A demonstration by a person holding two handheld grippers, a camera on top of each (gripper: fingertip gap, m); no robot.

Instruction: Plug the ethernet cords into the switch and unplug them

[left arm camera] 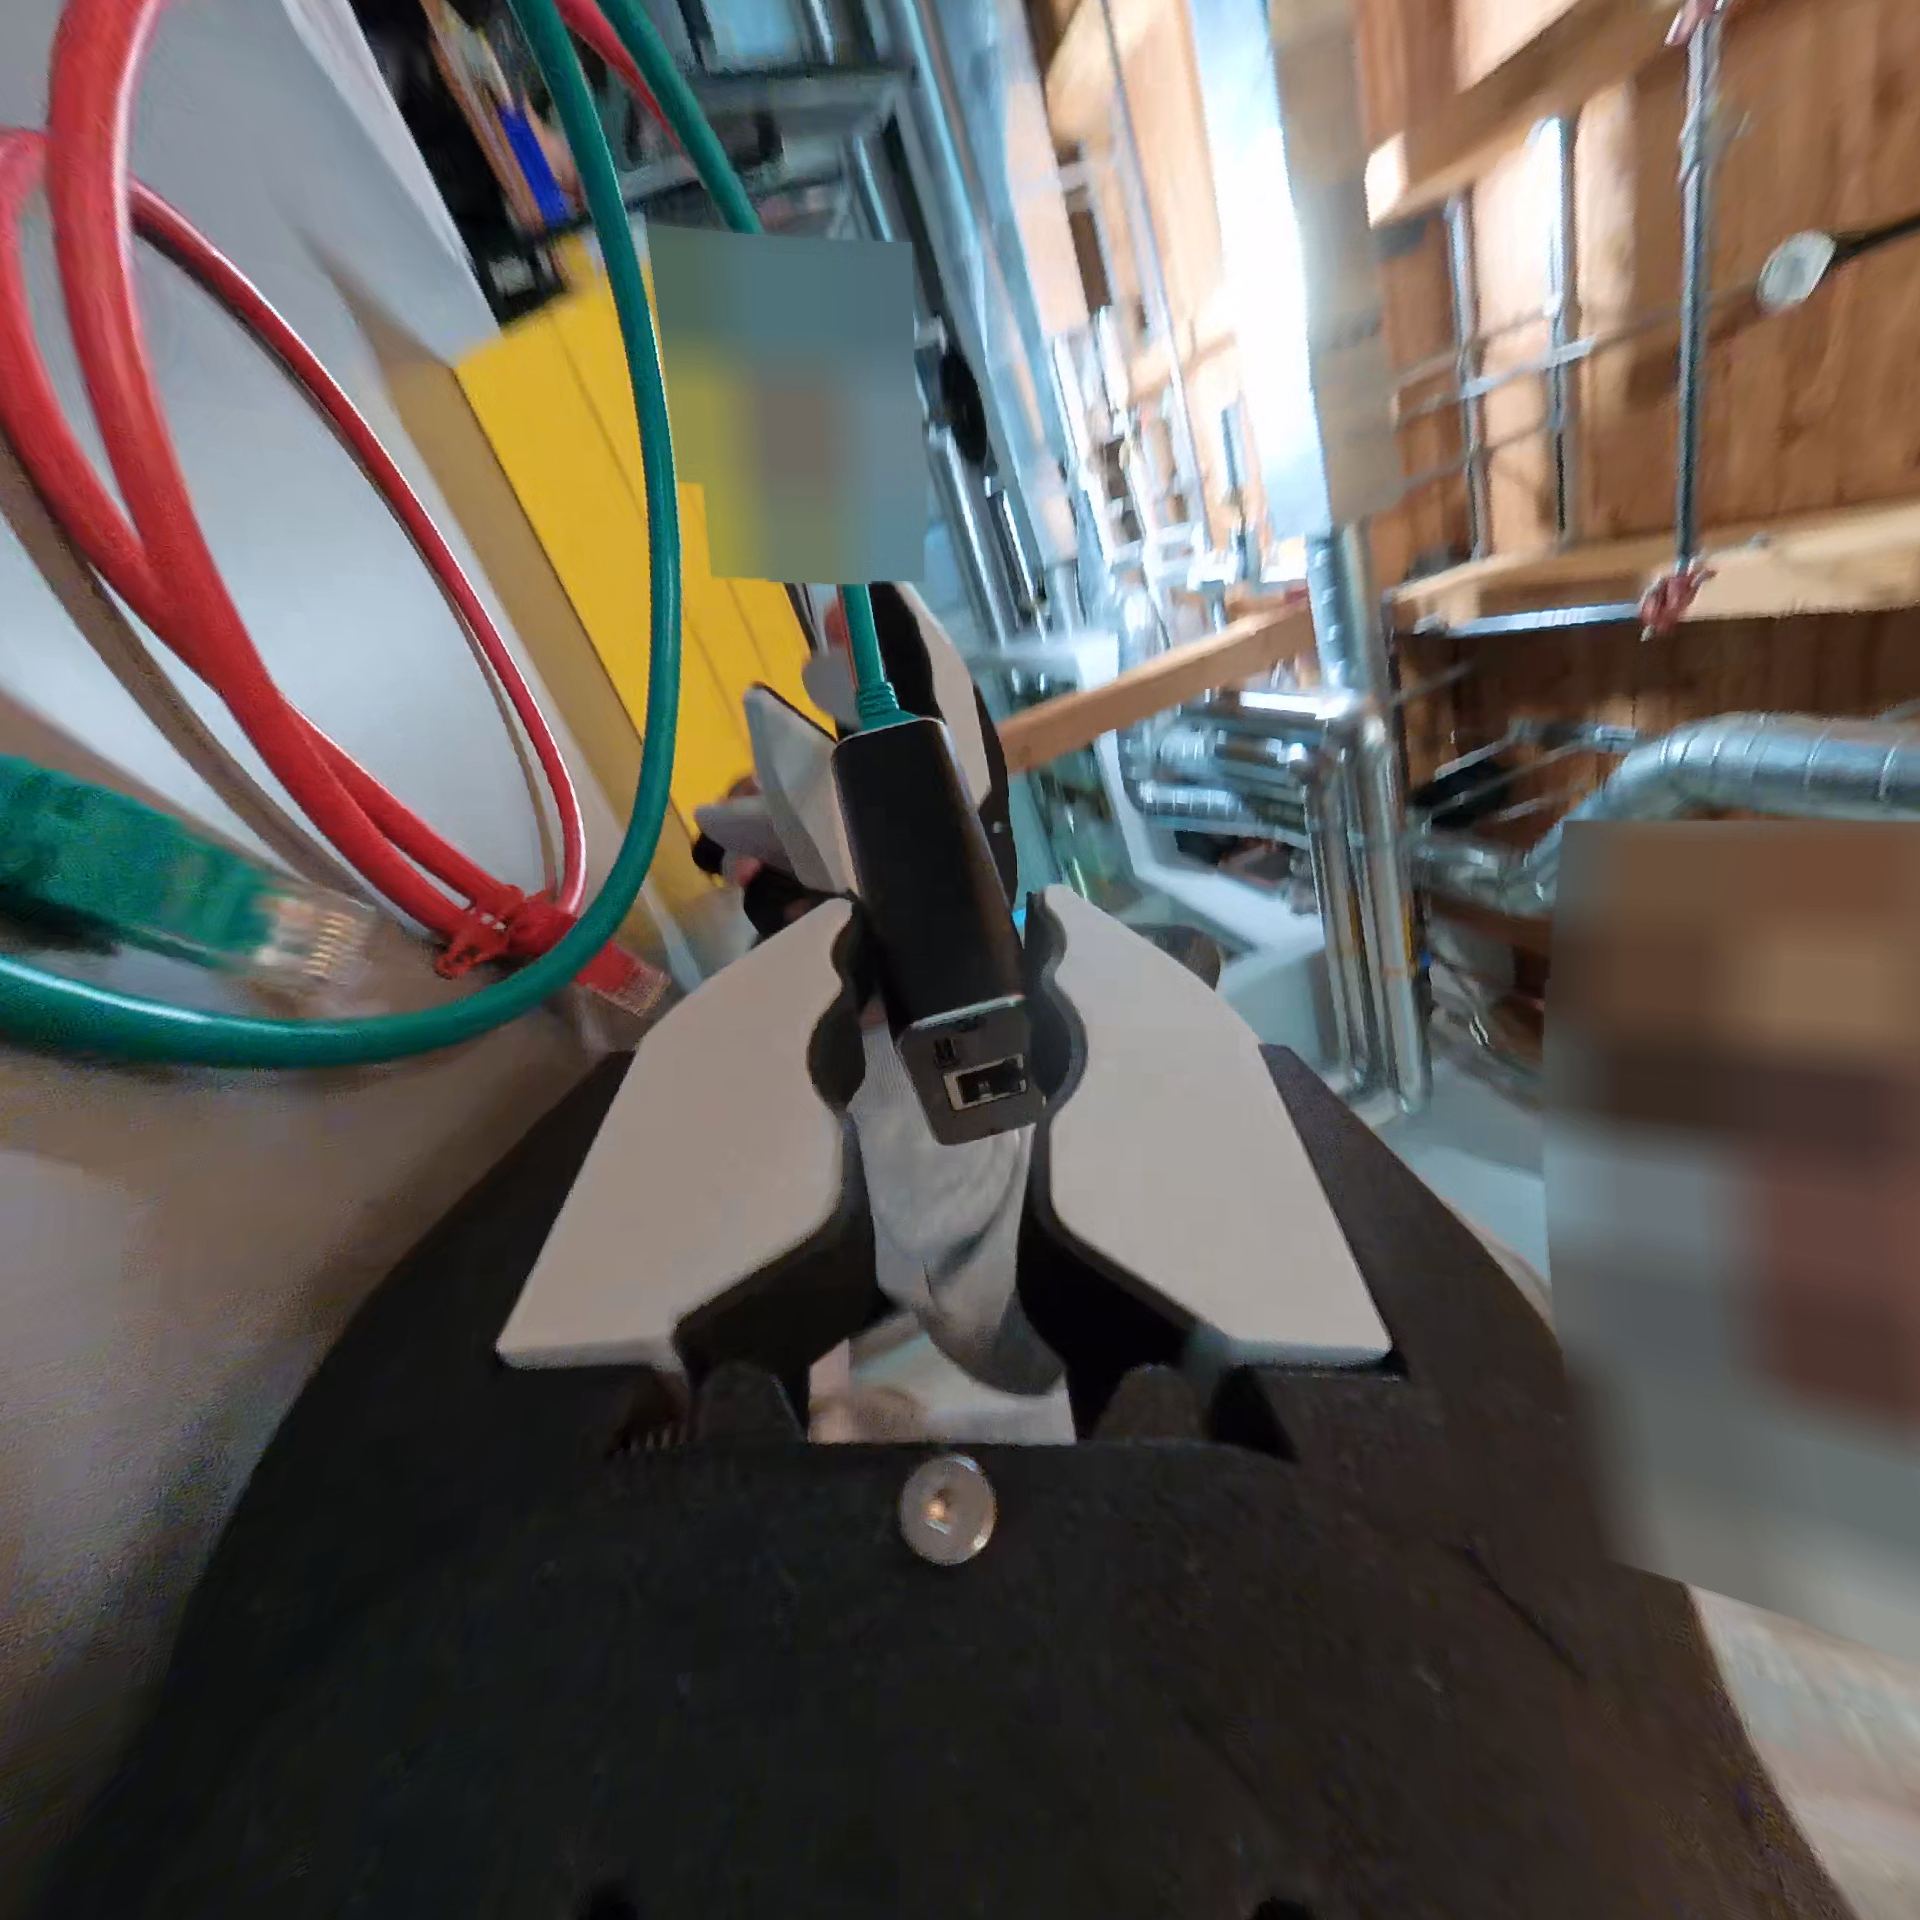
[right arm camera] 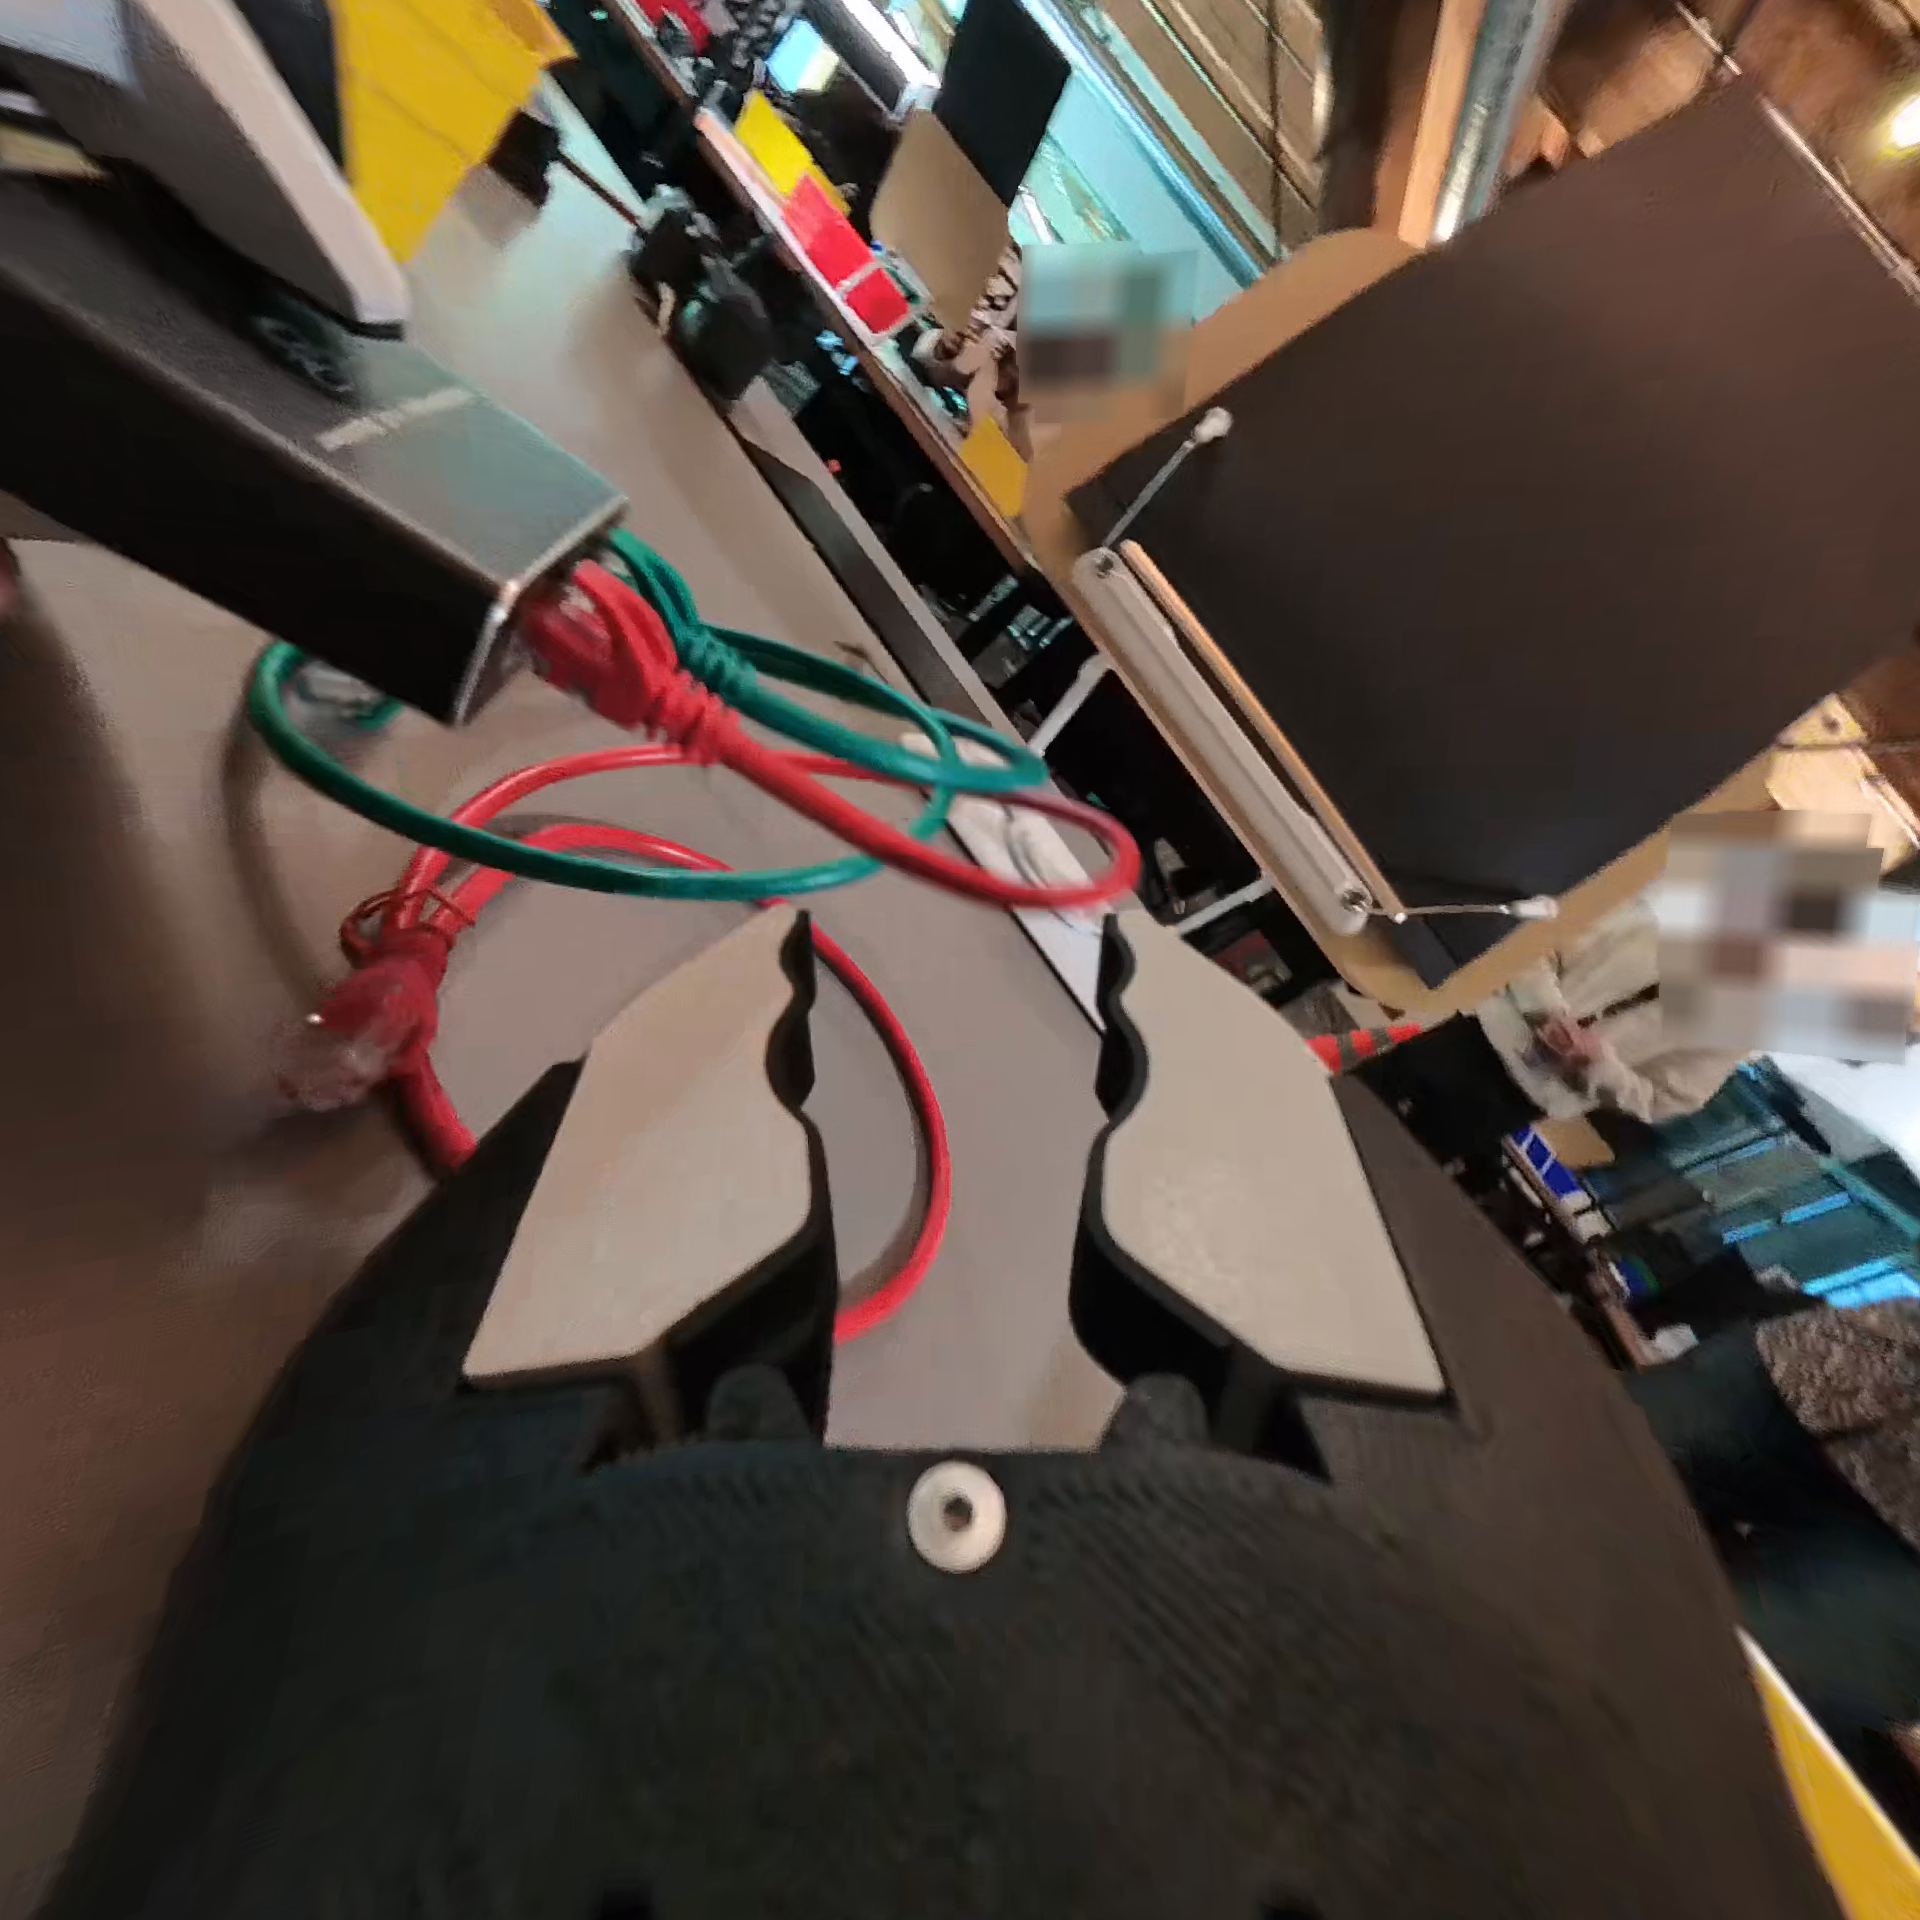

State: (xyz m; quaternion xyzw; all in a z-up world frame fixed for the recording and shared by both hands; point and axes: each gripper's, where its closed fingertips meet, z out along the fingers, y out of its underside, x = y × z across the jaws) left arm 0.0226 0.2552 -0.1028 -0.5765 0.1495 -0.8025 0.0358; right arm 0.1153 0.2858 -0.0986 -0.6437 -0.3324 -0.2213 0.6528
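Cluttering grey tabletop (right arm camera: 644, 343): cords, workshop bkgd.

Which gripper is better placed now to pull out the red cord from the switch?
Probably the right gripper: it is open and empty, facing the red cord plugged into the switch. The left gripper is shut on the switch.

Wooden wall (left arm camera: 1714, 343), metal ducts (left arm camera: 1766, 774), grey tabletop (right arm camera: 644, 343)
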